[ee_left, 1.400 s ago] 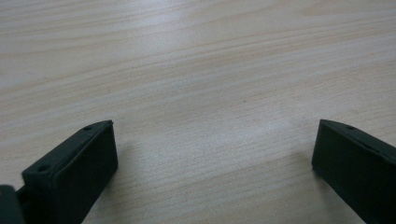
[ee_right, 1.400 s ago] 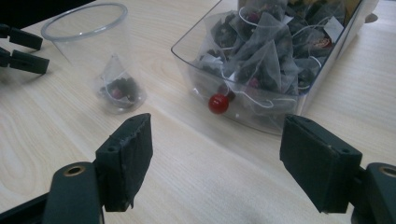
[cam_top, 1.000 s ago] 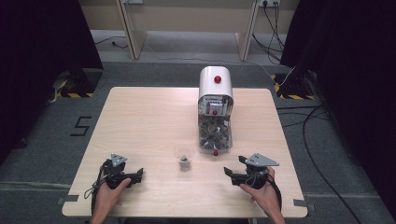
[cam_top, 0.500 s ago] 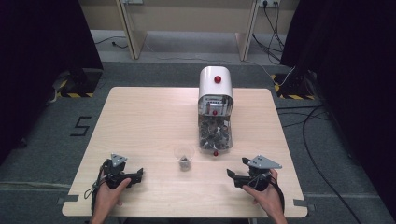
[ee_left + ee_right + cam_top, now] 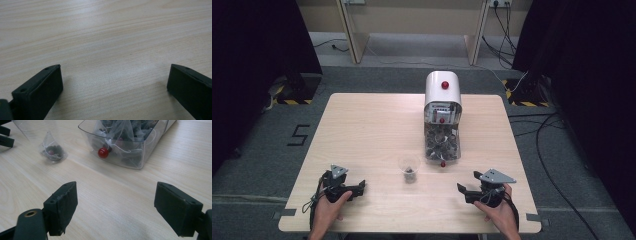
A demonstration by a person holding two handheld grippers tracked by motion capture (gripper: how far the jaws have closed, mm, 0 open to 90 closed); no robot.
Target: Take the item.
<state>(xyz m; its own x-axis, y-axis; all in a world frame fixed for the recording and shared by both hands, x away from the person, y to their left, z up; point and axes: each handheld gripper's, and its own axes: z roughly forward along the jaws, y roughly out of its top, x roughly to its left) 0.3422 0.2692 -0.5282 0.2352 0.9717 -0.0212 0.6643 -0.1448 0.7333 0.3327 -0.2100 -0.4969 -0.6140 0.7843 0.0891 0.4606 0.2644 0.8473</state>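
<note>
Grippers rest wide apart and empty near the surface's (image 5: 362,125) front corners, left gripper (image 5: 357,189), right gripper (image 5: 463,190), probably poised for cup (image 5: 409,168) and dispenser (image 5: 442,117).

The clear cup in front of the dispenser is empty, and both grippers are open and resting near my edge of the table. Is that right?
Not quite: the clear cup is not empty. The right gripper view shows a mesh sachet with dark contents lying in it. The rest holds: the cup stands in front of the dispenser, and the left gripper and right gripper are both open near your edge of the table.
</note>
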